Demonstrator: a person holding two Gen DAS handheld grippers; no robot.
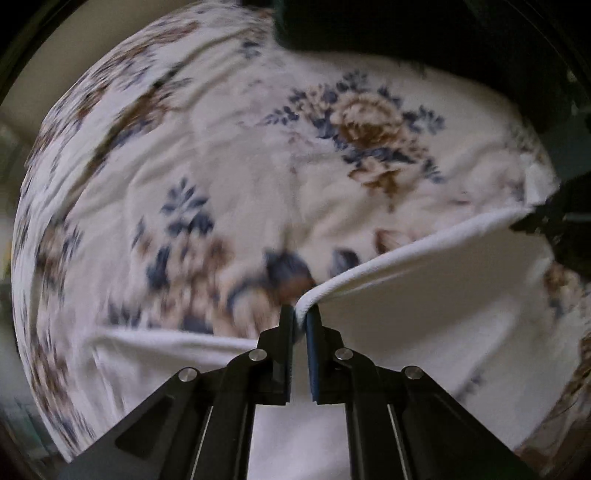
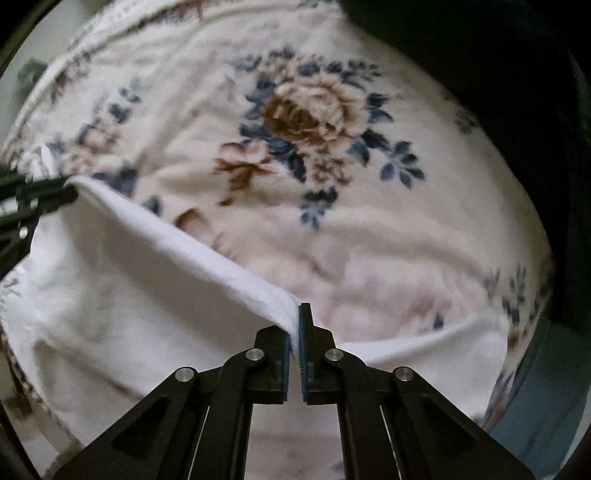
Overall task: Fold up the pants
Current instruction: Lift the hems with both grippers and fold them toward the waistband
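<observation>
Scene: White pants are held up by one hemmed edge over a floral blanket, both views blurred as if mid-swing.

Left tool: The left tool has its jaws pressed together on the thick rolled edge of the cloth, at one end of the raised span.

Right tool: The right tool is likewise clamped on the same white edge, at the opposite end; each tool shows at the rim of the other's view.

Where the pants are: Lifted along that edge and stretched between the two tools, the rest of the fabric hanging and trailing down toward the blanket below.

How it should handle: Judging by the sag and soft creases, the cloth is light, limp and non-slippery; it will not hold a shape by itself and will drape wherever it is laid. Nothing fragile here.

Where to hold: The doubled hem looks like the firmest purchase, and the two end grips already taken suit a fold.

Axis and direction: The held edge runs straight from tool to tool, taut. The garment's long axis seems to drop away from that edge, though which end is waist and which is cuff cannot be told.

Surroundings: Dark shapes border the blanket's far side; too dim to identify.
</observation>
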